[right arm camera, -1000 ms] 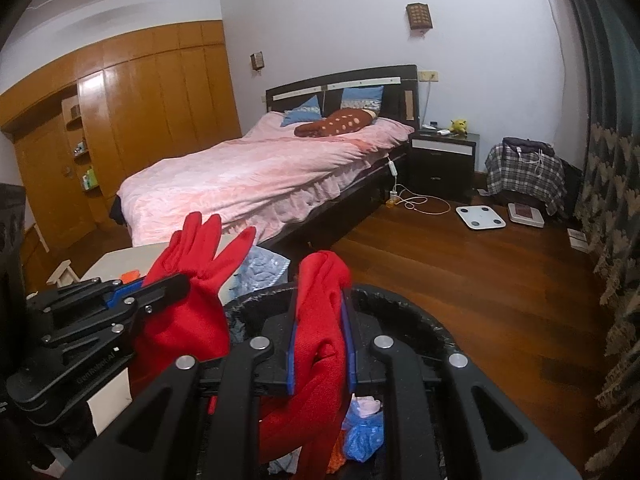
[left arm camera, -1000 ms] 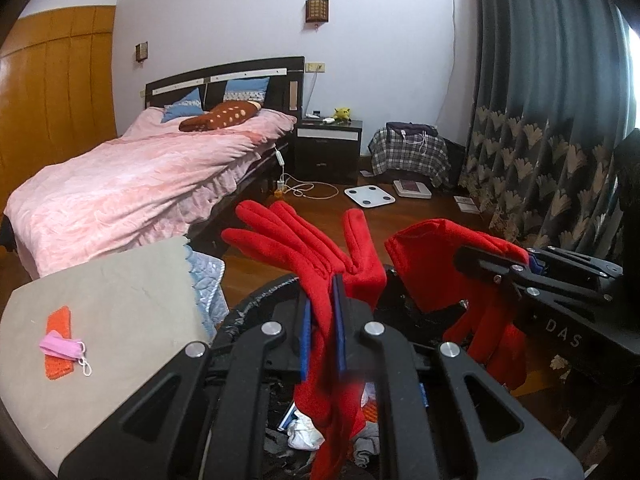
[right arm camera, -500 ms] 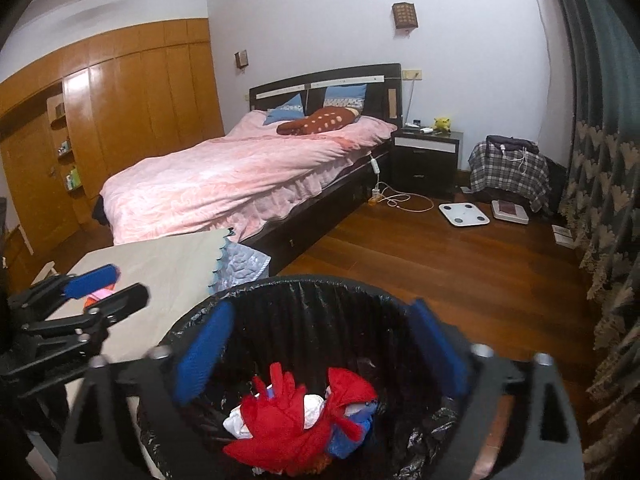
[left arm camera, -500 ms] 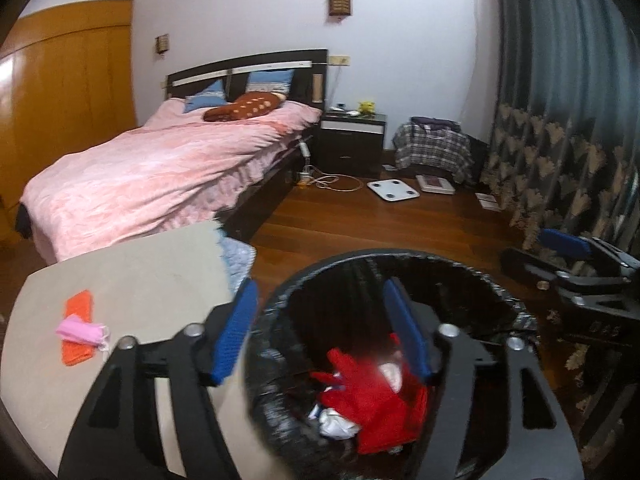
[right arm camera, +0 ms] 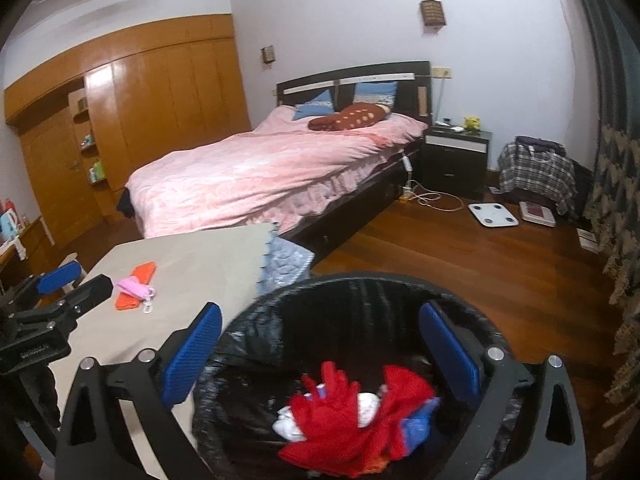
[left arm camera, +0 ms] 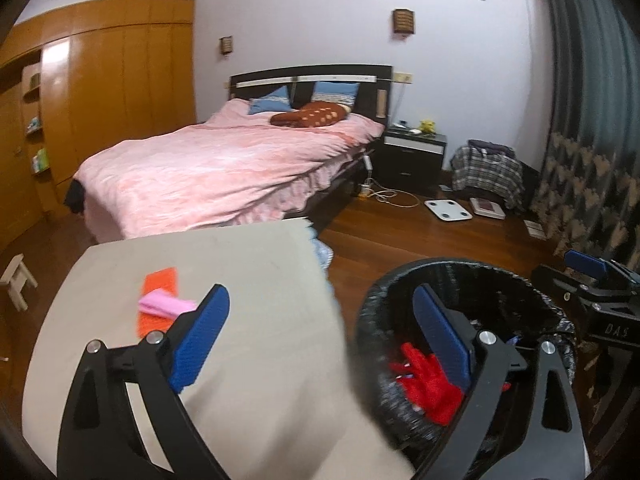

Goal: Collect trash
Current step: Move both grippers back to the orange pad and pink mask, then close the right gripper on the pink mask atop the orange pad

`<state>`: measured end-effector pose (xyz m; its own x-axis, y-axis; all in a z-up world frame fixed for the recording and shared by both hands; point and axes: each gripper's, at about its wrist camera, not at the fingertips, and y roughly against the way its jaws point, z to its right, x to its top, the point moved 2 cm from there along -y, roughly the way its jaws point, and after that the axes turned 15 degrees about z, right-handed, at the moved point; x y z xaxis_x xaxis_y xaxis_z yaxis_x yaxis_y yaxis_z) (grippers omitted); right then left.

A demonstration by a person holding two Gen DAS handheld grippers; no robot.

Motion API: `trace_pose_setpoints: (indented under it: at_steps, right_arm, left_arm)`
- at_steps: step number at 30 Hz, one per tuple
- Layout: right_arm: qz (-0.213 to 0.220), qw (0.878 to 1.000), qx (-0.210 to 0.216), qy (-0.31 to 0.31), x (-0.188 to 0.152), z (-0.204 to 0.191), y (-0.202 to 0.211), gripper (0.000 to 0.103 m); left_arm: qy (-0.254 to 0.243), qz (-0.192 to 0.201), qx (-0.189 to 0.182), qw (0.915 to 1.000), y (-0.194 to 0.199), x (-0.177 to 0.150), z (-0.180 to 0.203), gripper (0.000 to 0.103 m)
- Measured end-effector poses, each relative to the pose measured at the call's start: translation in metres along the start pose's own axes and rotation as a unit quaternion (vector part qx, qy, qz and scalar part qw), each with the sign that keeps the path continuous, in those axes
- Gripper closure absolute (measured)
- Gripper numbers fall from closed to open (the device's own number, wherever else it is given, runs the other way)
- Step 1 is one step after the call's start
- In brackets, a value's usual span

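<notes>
A black-lined trash bin [right arm camera: 360, 280] stands beside a beige-covered table [right arm camera: 192, 268]. Red gloves [right arm camera: 344, 416] lie inside it on white and blue trash; they also show in the left wrist view [left arm camera: 428, 384]. My right gripper [right arm camera: 320, 348] is open and empty above the bin. My left gripper [left arm camera: 320, 336] is open and empty, over the table edge and the bin's rim [left arm camera: 460, 264]. A pink item [left arm camera: 164, 306] lies on an orange item [left arm camera: 158, 300] on the table [left arm camera: 248, 280]; both also show in the right wrist view, pink [right arm camera: 134, 286] on orange [right arm camera: 136, 284].
A bed with a pink cover [right arm camera: 260, 168] stands behind the table. A nightstand [right arm camera: 456, 156], a plaid-covered object [right arm camera: 536, 172], a white scale [right arm camera: 492, 214] and cables are on the wooden floor [right arm camera: 460, 256]. A curtain [left arm camera: 592, 140] hangs at the right. A wooden wardrobe [right arm camera: 140, 120] is at the left.
Both grippers opened and dropped the red gloves into the bin. My left gripper has since swung left, toward the table with the pink and orange items.
</notes>
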<state>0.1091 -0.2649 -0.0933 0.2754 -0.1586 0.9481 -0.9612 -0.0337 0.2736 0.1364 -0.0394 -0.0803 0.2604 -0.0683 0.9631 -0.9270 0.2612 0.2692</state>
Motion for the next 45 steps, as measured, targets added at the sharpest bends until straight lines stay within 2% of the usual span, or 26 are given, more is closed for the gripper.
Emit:
trace_pose_setpoints:
  at_steps: [14,23,34,45]
  right_arm:
    - [-0.004,0.996,0.072,0.045,0.002,-0.091,-0.033,0.006]
    - [-0.013,0.992,0.108,0.063,-0.007,-0.145,-0.076,0.006]
    - [-0.048,0.985,0.140,0.088,-0.048,-0.205,-0.144,0.006]
    - [-0.087,0.974,0.172,0.123,-0.086,-0.264,-0.208,0.007]
  left_arm:
    - [0.009,0.003,0.103,0.9947,0.031,-0.006,-0.102,0.012]
    - [0.017,-0.004,0.154,0.9879,0.029,-0.016,-0.163,0.012]
    - [0.033,-0.019,0.197,0.9797,0.001,-0.039,-0.228,0.012]
    - [0.031,-0.043,0.217,0.9747,-0.029,-0.067,-0.269,0.012]
